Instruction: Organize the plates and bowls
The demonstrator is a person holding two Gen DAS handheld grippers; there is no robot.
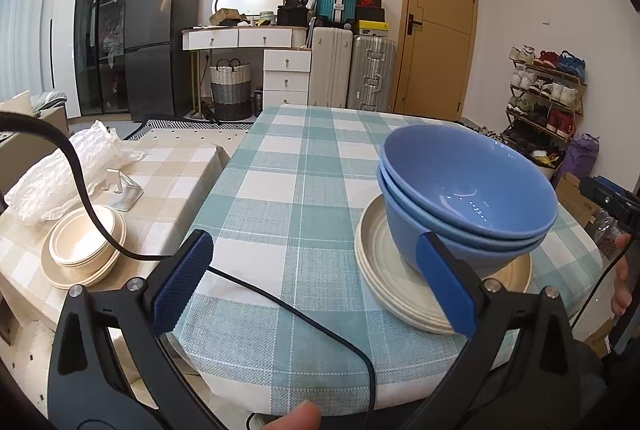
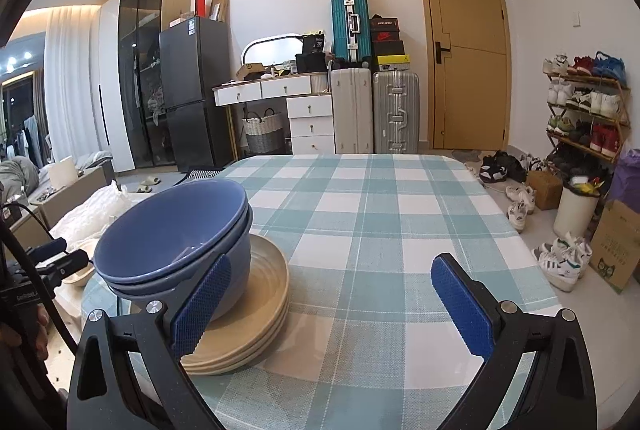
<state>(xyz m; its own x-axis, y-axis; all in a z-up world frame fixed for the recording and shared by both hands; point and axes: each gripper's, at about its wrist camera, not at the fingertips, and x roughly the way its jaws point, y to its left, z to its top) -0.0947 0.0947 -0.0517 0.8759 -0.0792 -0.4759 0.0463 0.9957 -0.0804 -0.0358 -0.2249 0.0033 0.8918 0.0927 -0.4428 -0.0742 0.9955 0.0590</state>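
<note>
A stack of three blue bowls (image 1: 468, 190) sits on a stack of cream plates (image 1: 384, 270) on the green checked table (image 1: 304, 190). My left gripper (image 1: 316, 286) is open and empty, its right finger just in front of the bowls. In the right wrist view the blue bowls (image 2: 172, 234) and cream plates (image 2: 264, 294) lie at the left. My right gripper (image 2: 336, 306) is open and empty, its left finger in front of the stack. A second stack of cream bowls on a plate (image 1: 84, 242) sits on the beige side table.
A black cable (image 1: 280, 306) crosses the table's near edge. White plastic wrap (image 1: 68, 166) and a metal stand (image 1: 124, 190) lie on the beige side table (image 1: 176, 174). Suitcases, a fridge, a dresser and a shoe rack (image 2: 584, 110) stand beyond the table.
</note>
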